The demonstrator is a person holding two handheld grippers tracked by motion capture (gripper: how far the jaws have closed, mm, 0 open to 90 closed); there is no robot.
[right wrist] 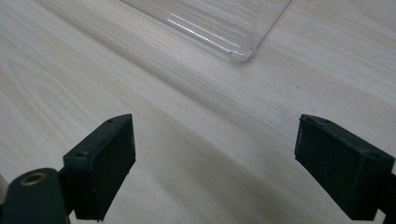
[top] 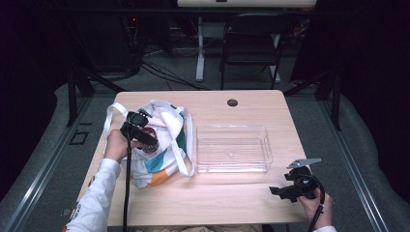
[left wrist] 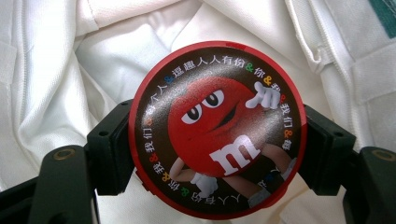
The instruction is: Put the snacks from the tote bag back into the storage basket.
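A round red tin with a red candy character and ringed lettering on its lid sits between my left gripper's jaws, both pads pressed against its sides. My left gripper is over the mouth of a white tote bag with teal and orange patches at the table's left, and the bag's white lining lies behind the tin. A clear plastic tray stands at the middle of the table. My right gripper is near the front right corner, jaws wide apart over bare wood, with the tray's corner ahead.
The light wooden table has a dark round grommet near its far edge. The bag's white straps trail toward the left edge. A black chair and a white desk leg stand beyond the table.
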